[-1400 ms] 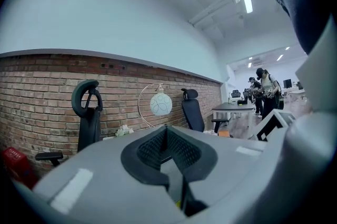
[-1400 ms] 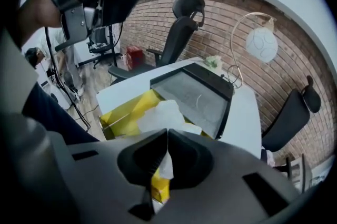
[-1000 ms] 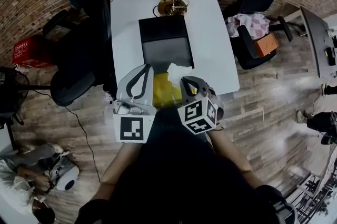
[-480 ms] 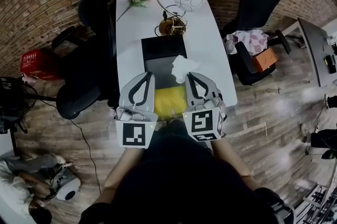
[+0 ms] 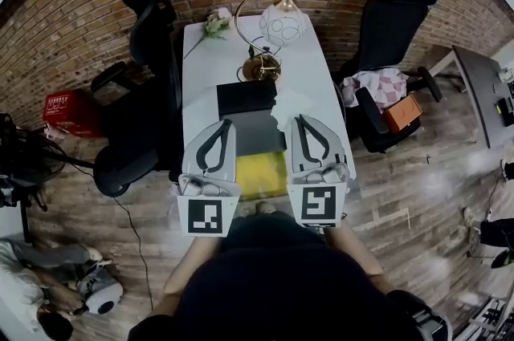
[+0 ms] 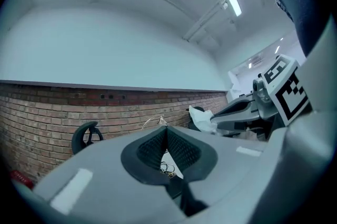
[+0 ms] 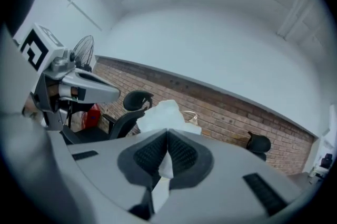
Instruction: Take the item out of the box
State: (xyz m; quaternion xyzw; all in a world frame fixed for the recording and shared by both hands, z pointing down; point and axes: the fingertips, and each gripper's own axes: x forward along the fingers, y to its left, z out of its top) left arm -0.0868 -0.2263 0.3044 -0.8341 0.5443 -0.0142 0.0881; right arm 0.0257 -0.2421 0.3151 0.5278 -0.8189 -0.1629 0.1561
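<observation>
A yellow tissue box [image 5: 259, 174] rests at the near end of the white table [image 5: 321, 103], between my two grippers. My right gripper [image 5: 298, 119] is shut on a white tissue [image 5: 286, 107], lifted clear above the box; the tissue [image 7: 160, 115] sticks out past the closed pads and a strip hangs below them. My left gripper [image 5: 227, 123] is held up beside the box on its left. Its jaws [image 6: 166, 130] meet at the tips with nothing between them. From the left gripper view, the right gripper [image 6: 237, 110] and its tissue [image 6: 200, 116] show at the right.
A black mat or laptop [image 5: 249, 116] lies mid-table beyond the box. A brass lamp with a globe shade [image 5: 277, 26] and a flower [image 5: 215, 22] stand at the far end. Black office chairs [image 5: 144, 83] [image 5: 393, 18] flank the table. A brick wall runs behind.
Both grippers have lifted and swung upward. The right one has drawn the tissue up and away from the yellow box, toward the table's middle. The head view has tilted forward.
</observation>
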